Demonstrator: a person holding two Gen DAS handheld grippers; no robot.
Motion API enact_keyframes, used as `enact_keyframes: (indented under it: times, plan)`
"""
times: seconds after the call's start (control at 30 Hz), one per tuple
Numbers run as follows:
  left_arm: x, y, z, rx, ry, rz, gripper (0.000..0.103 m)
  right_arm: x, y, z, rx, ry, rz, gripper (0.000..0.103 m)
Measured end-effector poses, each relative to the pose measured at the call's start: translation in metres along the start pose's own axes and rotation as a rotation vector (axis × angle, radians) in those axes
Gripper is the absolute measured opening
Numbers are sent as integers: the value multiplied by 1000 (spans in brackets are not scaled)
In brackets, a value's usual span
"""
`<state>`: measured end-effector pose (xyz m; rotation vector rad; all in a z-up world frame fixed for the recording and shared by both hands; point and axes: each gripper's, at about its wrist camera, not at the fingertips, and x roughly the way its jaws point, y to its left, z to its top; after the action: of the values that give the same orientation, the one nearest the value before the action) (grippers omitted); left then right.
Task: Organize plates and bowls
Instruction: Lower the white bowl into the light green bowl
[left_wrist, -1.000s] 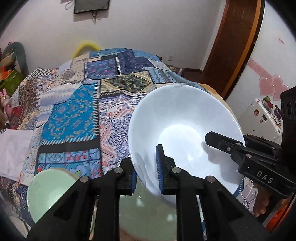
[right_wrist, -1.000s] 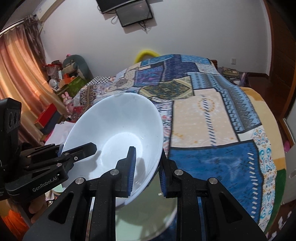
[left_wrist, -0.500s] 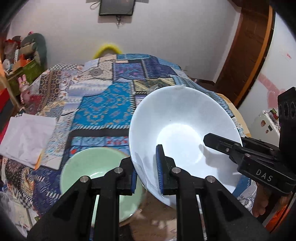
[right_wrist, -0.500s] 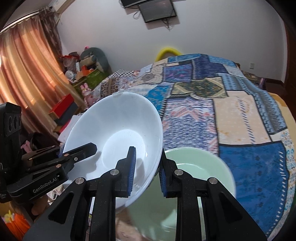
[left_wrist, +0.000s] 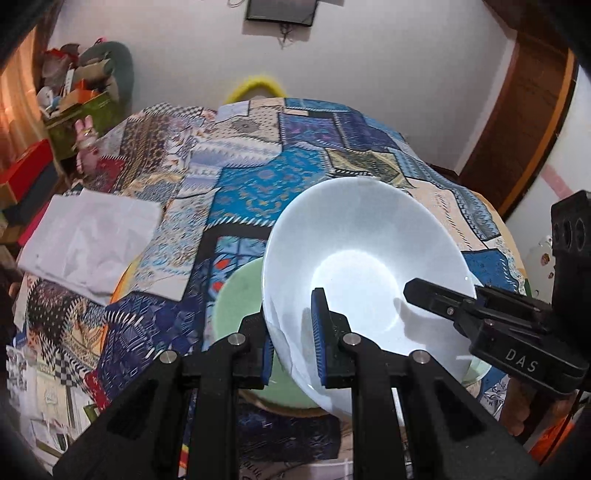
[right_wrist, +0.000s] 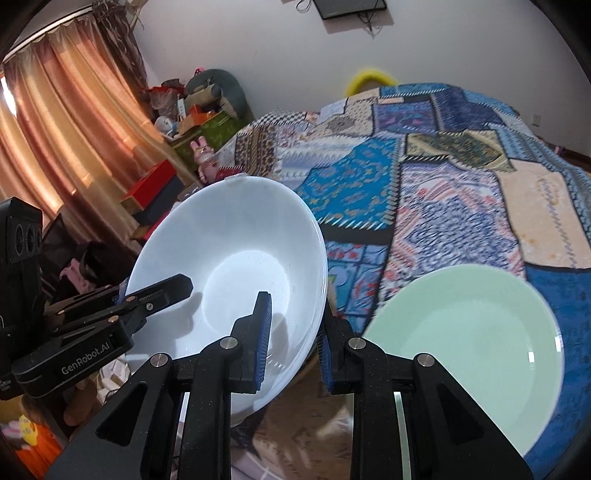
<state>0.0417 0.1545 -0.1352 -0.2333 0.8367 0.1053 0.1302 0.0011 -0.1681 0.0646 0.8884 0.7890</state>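
Note:
A large white bowl (left_wrist: 362, 258) is held in the air between both grippers. My left gripper (left_wrist: 293, 332) is shut on its near left rim. My right gripper (right_wrist: 291, 332) is shut on its right rim; the bowl also shows in the right wrist view (right_wrist: 229, 266). The right gripper appears in the left wrist view (left_wrist: 480, 325), and the left gripper in the right wrist view (right_wrist: 110, 317). A pale green plate (right_wrist: 469, 350) lies on the patchwork cloth below and to the right of the bowl; in the left wrist view the plate (left_wrist: 236, 302) is partly hidden behind the bowl.
The patchwork cloth (left_wrist: 258, 177) covers the whole surface. A white paper sheet (left_wrist: 88, 240) lies at the left. Boxes and clutter (right_wrist: 159, 184) stand by the curtain. A wooden door (left_wrist: 524, 110) is at the right.
Both grippers have carried the white bowl leftward. The green plate has shifted from under the bowl to its right in the right wrist view.

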Motion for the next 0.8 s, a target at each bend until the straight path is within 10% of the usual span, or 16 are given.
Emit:
enact_keyframes:
  times: [0.8]
  plan:
    - [36,44,-21,-58,20,50,17,46,12,-16,2,114,-11,21]
